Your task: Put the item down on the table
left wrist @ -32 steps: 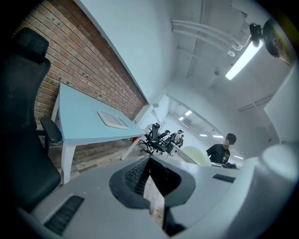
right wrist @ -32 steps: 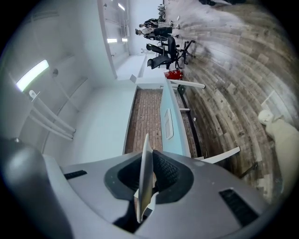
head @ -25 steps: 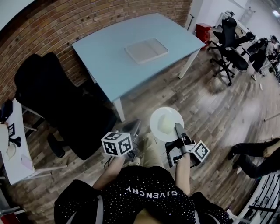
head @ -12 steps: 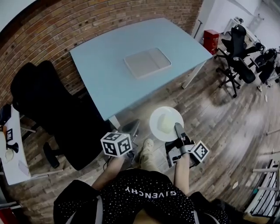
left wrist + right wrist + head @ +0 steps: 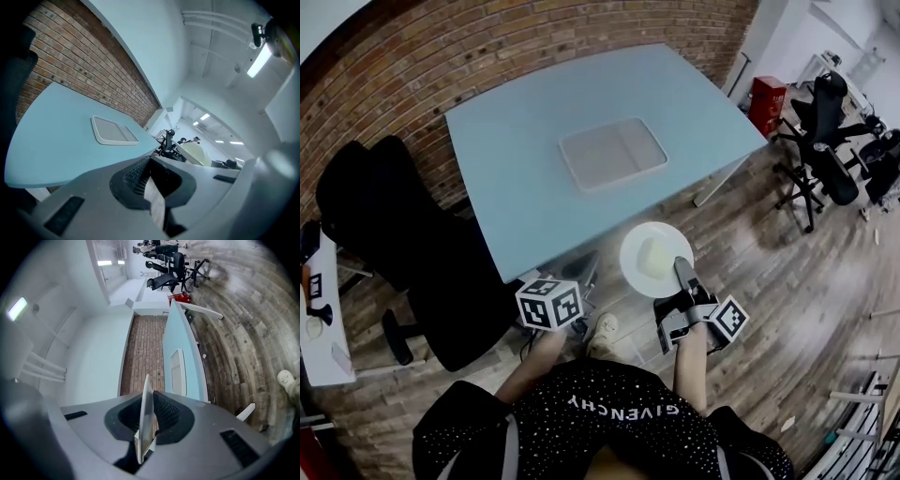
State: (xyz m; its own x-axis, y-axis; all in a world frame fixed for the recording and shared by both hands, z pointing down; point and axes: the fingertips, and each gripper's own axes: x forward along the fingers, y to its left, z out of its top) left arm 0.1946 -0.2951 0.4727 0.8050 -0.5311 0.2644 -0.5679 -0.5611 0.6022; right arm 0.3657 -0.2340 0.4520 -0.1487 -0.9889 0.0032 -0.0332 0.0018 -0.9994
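The head camera looks steeply down from above the person, the counter point(image 5: 544, 141) just ahead; the left claw point(image 5: 583, 269) camera sits low near the counter's near edge, facing across it toward the tray point(image 5: 114, 130); the right claw point(image 5: 679, 272) camera, rolled sideways, faces the same way, the plate point(image 5: 146, 413) edge-on close before it; all three share counter, tray and brick wall point(image 5: 487, 47).

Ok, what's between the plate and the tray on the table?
Head view: between plate and tray lie only bare tabletop and a strip of wood floor.
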